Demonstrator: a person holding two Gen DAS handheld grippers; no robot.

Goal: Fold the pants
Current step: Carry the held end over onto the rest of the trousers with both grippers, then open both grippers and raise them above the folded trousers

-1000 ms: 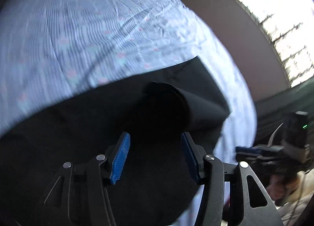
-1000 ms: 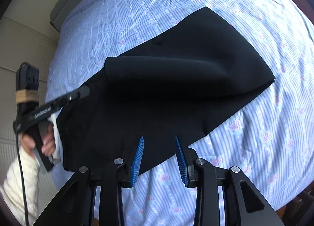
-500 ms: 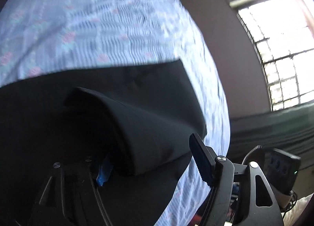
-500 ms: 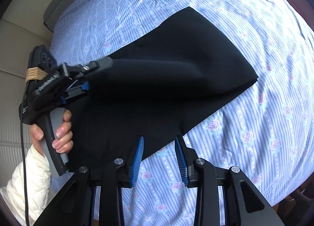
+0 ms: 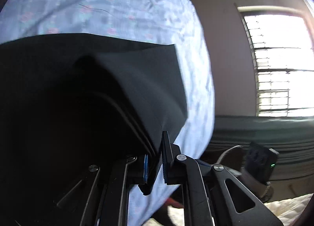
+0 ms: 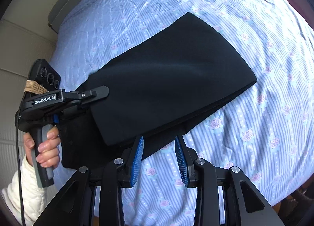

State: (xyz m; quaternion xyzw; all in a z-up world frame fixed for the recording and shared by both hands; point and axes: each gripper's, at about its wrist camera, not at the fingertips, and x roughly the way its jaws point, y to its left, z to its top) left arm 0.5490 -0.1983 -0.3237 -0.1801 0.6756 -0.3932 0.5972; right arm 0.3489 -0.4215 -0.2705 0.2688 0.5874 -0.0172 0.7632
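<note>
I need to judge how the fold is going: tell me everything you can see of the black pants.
The black pants are plain, matte fabric, folded over into a stack of several layers on the blue striped floral bedsheet. One end lies flat; the other end is lifted by the left gripper, shut on the layered edge. A lower layer sticks out beneath near the right gripper, which is open and holds nothing. No waistband or pockets show.

L gripper jaws clamped on pants

The pants are matt black cloth, smooth. The sheet is creased printed cotton-like cloth. The gripper fingers carry ribbed blue pads on matt black plastic.
</note>
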